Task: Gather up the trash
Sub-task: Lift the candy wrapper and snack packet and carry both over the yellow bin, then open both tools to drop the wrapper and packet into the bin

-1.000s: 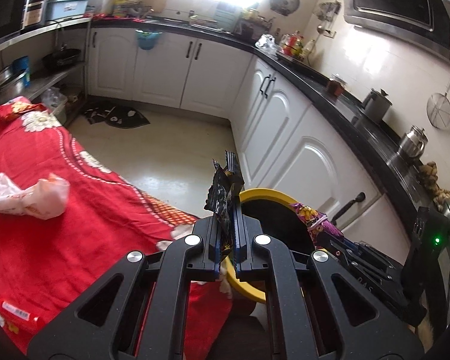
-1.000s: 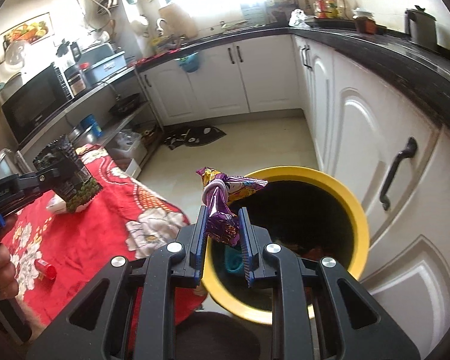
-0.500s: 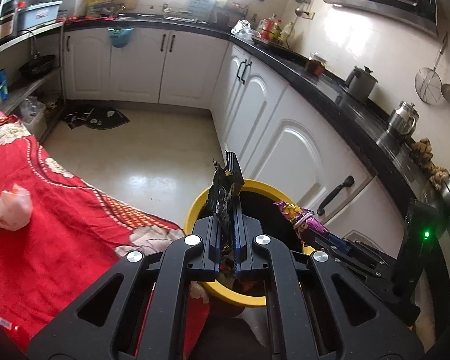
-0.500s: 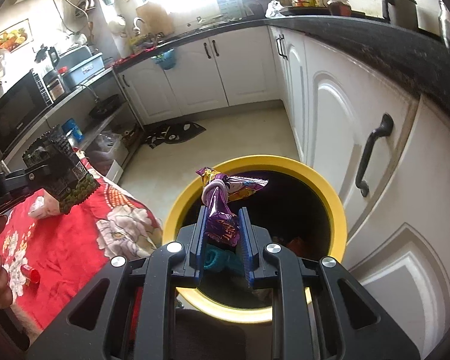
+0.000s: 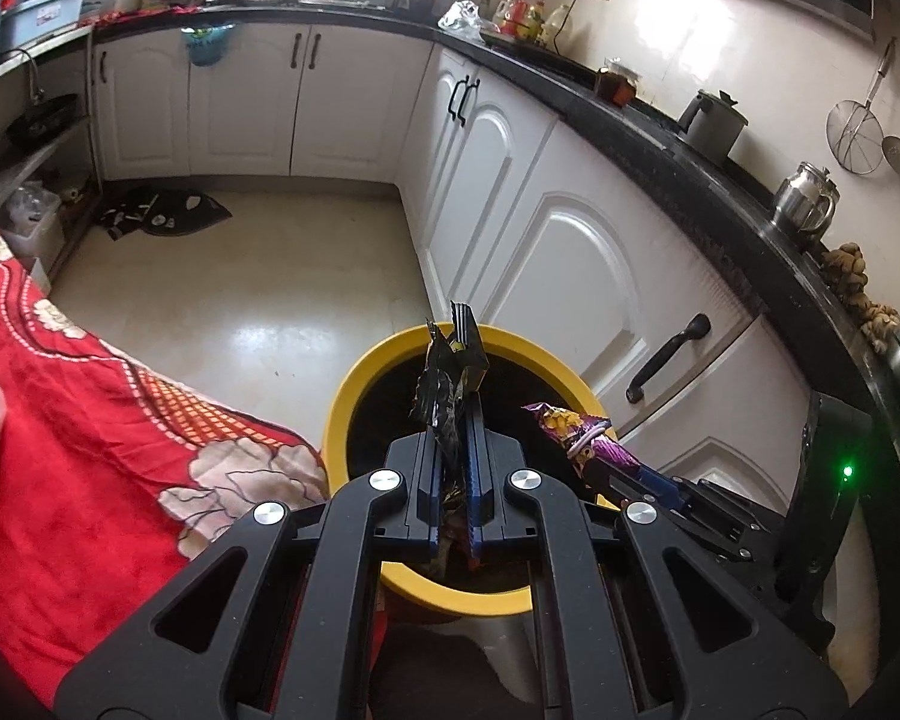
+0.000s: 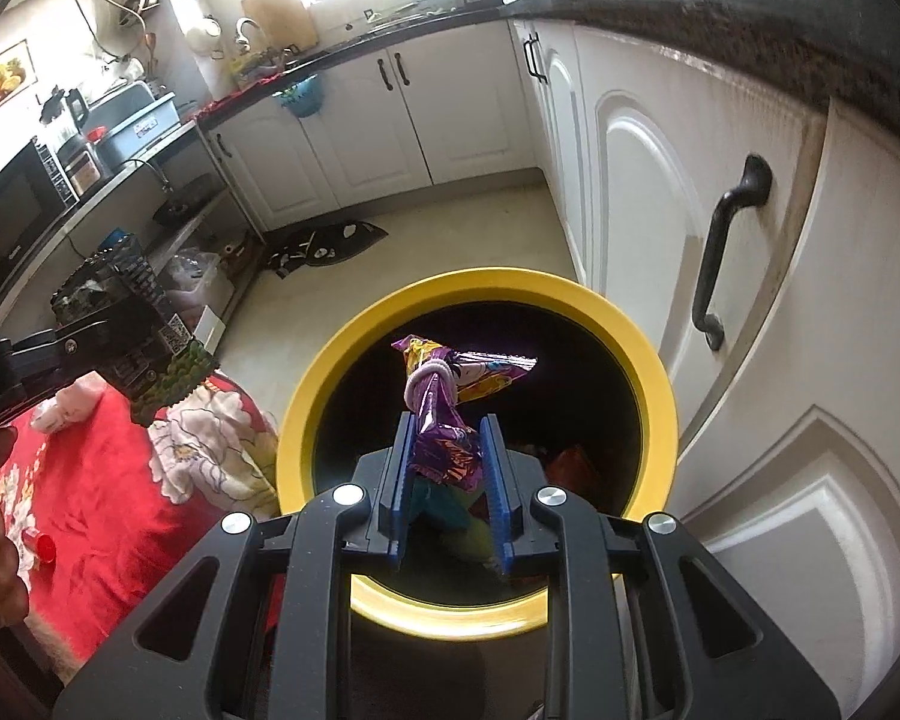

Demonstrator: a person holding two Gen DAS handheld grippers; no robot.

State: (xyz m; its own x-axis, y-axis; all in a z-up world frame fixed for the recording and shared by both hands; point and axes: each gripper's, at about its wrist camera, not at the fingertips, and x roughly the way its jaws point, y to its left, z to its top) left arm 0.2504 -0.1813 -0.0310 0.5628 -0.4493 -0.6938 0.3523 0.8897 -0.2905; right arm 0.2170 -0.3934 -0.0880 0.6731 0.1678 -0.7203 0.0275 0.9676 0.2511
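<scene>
Purple wrapper (image 6: 444, 420) between right gripper (image 6: 447, 480) jaws, opening, above yellow bin (image 6: 306, 420). Black wrapper (image 5: 444, 396) clamped in left gripper (image 5: 455, 468)

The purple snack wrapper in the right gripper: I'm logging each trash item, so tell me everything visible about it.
The crinkled, glossy purple snack wrapper has yellow printing at its flared top and a pale band knotted round its neck. It stands roughly upright between the blue fingers of the right gripper, whose jaws are opening, over the mouth of the round yellow-rimmed bin.

left hand-held gripper (image 5: 453, 468): clamped tight, angled down; right hand-held gripper (image 6: 447, 480): jaws opening, angled down
</scene>
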